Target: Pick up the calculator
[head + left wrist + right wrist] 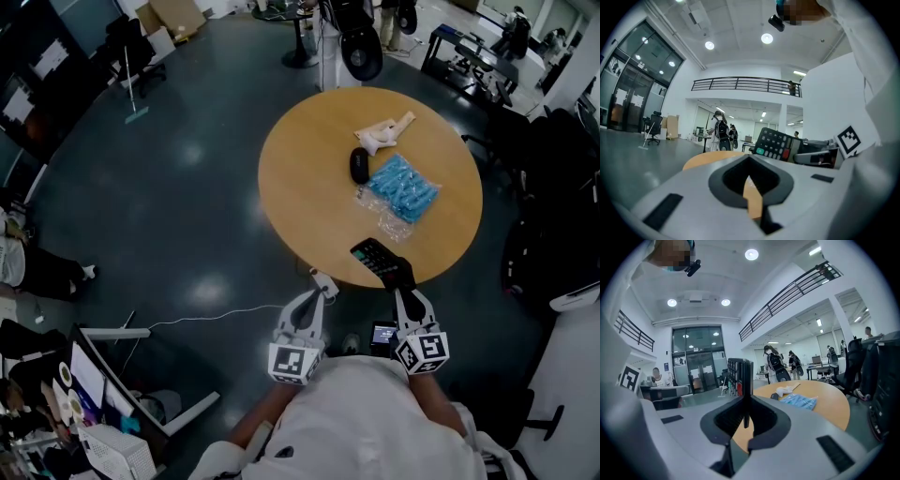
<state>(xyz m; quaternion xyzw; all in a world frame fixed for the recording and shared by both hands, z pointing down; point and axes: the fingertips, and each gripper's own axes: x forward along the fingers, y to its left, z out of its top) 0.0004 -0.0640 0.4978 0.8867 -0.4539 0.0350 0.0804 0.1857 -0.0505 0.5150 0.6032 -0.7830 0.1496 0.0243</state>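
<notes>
Hovering by a round tabletop [300,178] on dark flooring [169,169], right gripper [400,278] clamps calculator [373,255], left gripper [325,281] closed; only gripper views show balcony railing [745,84].

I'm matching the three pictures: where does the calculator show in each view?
Head view: calculator at the table's near edge, in the right gripper.
Left gripper view: calculator right of centre, keys showing.
Right gripper view: calculator centre, edge-on in its grip.
Shared landmark: round wooden table.

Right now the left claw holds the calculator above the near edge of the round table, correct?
No. The right claw holds the calculator, as the right gripper view shows; the left claw is shut and empty. The rest is correct.
</notes>
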